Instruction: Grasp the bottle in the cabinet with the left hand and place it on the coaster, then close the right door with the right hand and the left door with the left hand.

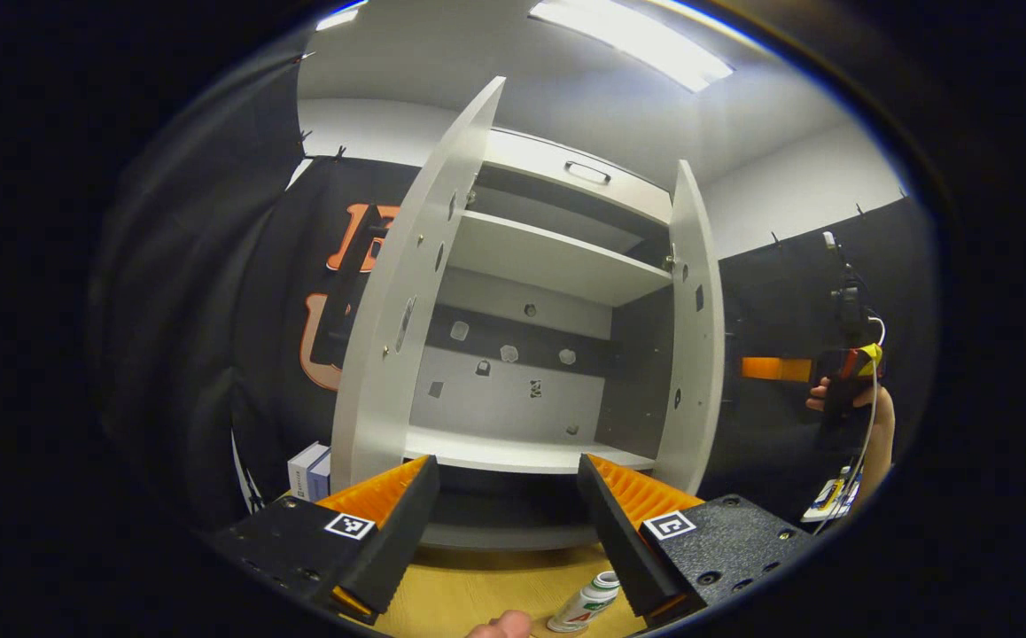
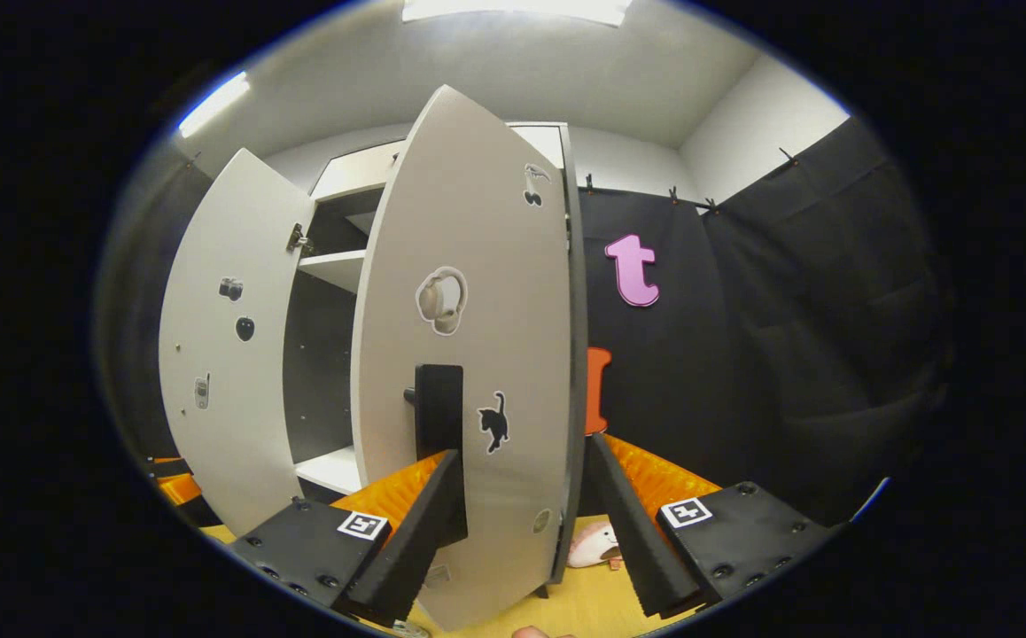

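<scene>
Black cloth walls and a white ceiling with bright strip lights enclose the booth, where a tall white cabinet (image 1: 531, 337) stands on a light wooden worktop (image 1: 478, 589).

From the left gripper view, both cabinet doors stand wide open, the left door (image 1: 407, 301) and the right door (image 1: 695, 337) framing bare shelves. The left hand-held gripper (image 1: 509, 514) hangs in front of the lowest shelf, fingers spread apart with nothing between them. Low in this view, a small white bottle with a green-banded cap (image 1: 586, 604) stands on the worktop just below the gripper, on a round coaster (image 1: 557, 628) whose edge barely shows. Off to the right, a person's hand (image 1: 832, 394) holds the other gripper, well apart from the cabinet.

From the right gripper view, the right door's outer face (image 2: 469, 372) appears edge-on and close, with stickers and a black rectangular handle (image 2: 439, 409). The right hand-held gripper (image 2: 522, 505) is spread open, straddling the door's lower part; whether either finger touches it cannot be told. A pale plush toy (image 2: 593, 542) lies on the worktop beyond.
</scene>
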Demonstrator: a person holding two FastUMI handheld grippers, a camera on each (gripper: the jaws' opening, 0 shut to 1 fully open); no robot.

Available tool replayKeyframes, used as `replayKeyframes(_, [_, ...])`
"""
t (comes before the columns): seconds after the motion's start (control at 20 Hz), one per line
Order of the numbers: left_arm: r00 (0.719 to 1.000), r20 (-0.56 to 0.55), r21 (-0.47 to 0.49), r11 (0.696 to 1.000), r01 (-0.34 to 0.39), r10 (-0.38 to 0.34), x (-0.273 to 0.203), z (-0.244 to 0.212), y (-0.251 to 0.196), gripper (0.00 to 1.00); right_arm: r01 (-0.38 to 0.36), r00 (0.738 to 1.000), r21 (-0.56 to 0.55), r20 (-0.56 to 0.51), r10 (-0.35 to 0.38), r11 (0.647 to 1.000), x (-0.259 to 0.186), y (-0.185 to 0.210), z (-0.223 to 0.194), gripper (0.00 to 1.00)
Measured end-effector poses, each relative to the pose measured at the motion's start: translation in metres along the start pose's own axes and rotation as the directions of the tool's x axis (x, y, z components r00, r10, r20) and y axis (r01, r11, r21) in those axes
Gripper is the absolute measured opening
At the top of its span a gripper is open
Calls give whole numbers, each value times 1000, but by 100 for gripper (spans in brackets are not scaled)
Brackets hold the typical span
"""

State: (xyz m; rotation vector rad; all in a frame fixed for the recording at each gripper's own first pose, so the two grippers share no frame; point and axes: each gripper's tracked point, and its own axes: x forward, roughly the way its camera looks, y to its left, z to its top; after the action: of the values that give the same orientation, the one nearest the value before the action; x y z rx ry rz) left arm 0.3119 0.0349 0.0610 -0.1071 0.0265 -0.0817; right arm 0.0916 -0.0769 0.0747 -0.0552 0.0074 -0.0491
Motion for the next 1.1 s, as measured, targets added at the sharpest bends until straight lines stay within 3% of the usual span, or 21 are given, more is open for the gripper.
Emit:
replayKeyframes(0.1, [1000,0,11,1000,-7,7,-4,7,-4,95,-85,996,33,-12,86,996,13,29,-3,97])
replayKeyframes(0.25, [998,18,26,998,-54,54,-11,21,-3,95,-116,992,44,-44,118,992,22,36,-16,97])
replayKeyframes(0.5, [987,112,78,989,-126,117,-35,75,5,95,-111,992,27,-55,113,993,13,27,-32,97])
replayKeyframes(0.65, [972,124,42,977,-207,201,-56,97,32,94,-135,989,19,-53,135,991,-5,26,-40,97])
replayKeyframes(0.8, [946,98,15,950,-312,309,-72,107,79,95,-153,987,10,-52,153,988,-22,30,-54,97])
replayKeyframes(0.9, [910,112,42,913,-405,399,-71,120,123,95,-170,983,8,-62,170,985,-31,35,-63,97])
replayKeyframes(1.1, [882,107,161,867,-471,459,-36,128,177,95,-205,976,12,-75,205,979,-49,43,-70,97])
